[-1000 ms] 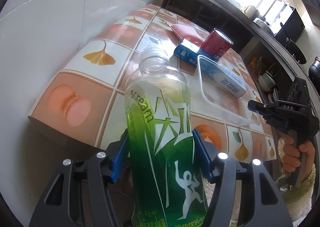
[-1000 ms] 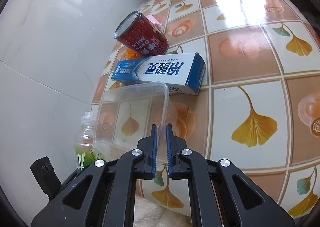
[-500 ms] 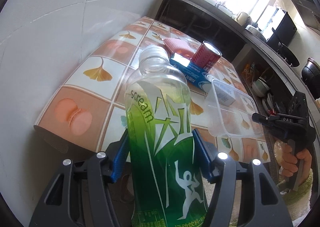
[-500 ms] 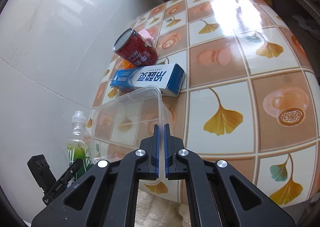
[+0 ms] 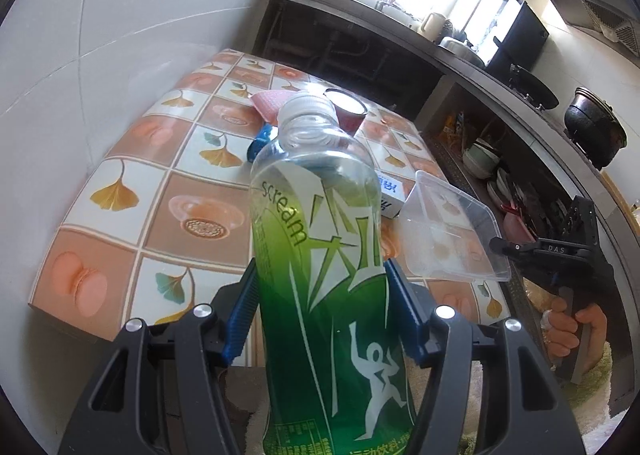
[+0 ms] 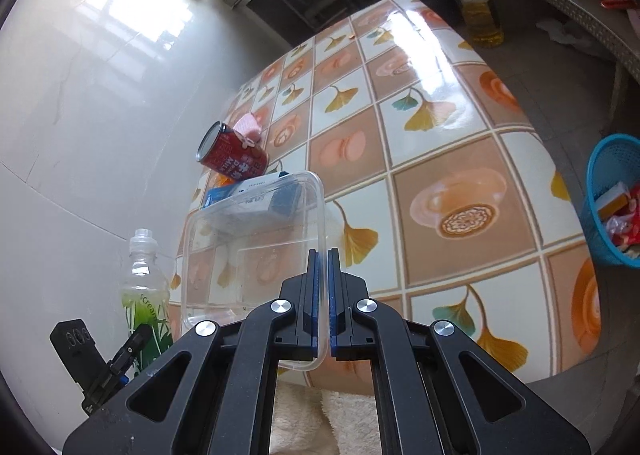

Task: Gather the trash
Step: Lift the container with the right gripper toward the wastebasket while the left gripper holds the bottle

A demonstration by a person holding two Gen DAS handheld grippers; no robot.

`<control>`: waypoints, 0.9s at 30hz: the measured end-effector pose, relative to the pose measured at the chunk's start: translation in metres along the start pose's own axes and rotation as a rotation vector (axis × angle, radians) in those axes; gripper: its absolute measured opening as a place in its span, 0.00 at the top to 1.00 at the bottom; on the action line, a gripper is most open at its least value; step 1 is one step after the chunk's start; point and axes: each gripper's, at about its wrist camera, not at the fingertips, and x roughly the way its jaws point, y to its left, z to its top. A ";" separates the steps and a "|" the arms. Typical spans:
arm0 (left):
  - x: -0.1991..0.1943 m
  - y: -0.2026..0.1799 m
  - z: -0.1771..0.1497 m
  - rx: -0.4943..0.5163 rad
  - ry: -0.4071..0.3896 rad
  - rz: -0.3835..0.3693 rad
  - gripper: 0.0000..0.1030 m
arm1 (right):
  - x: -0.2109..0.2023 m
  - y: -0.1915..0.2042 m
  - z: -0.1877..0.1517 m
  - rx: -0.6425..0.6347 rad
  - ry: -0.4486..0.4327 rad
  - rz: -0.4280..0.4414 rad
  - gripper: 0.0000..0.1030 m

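My left gripper (image 5: pixel 320 307) is shut on a clear plastic bottle (image 5: pixel 320 247) with a green "scream" label, held upright and lifted off the table; the same bottle (image 6: pixel 145 287) appears at lower left in the right wrist view. My right gripper (image 6: pixel 322 283) is shut on the rim of a clear plastic food container (image 6: pixel 252 247), which hangs tilted above the table; that container (image 5: pixel 452 239) shows at right in the left wrist view. On the patterned table (image 6: pixel 440 143) remain a red can (image 6: pixel 232 157), a blue-and-white toothpaste box (image 6: pixel 248 191) and a pink packet (image 6: pixel 249 126).
A blue mesh bin (image 6: pixel 612 199) with wrappers in it stands on the floor right of the table. A bottle of yellow oil (image 6: pixel 480 15) stands on the floor beyond the table. Dark kitchen counters with pots (image 5: pixel 592 131) run along the far side. White tiled wall lies to the left.
Both grippers have pulled back and up from the table with their loads. The container has lifted off the table and tilted; the bottle has risen, with more of the table now showing.
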 end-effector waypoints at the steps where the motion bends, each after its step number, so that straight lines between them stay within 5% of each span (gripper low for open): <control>1: 0.001 -0.005 0.002 0.014 -0.003 -0.004 0.43 | -0.004 -0.004 0.000 0.008 -0.008 0.003 0.98; 16: 0.022 -0.088 0.026 0.198 0.003 -0.117 0.43 | -0.066 -0.056 -0.003 0.104 -0.143 0.006 0.98; 27: 0.075 -0.203 0.043 0.376 0.078 -0.315 0.43 | -0.142 -0.166 -0.024 0.371 -0.364 -0.069 0.98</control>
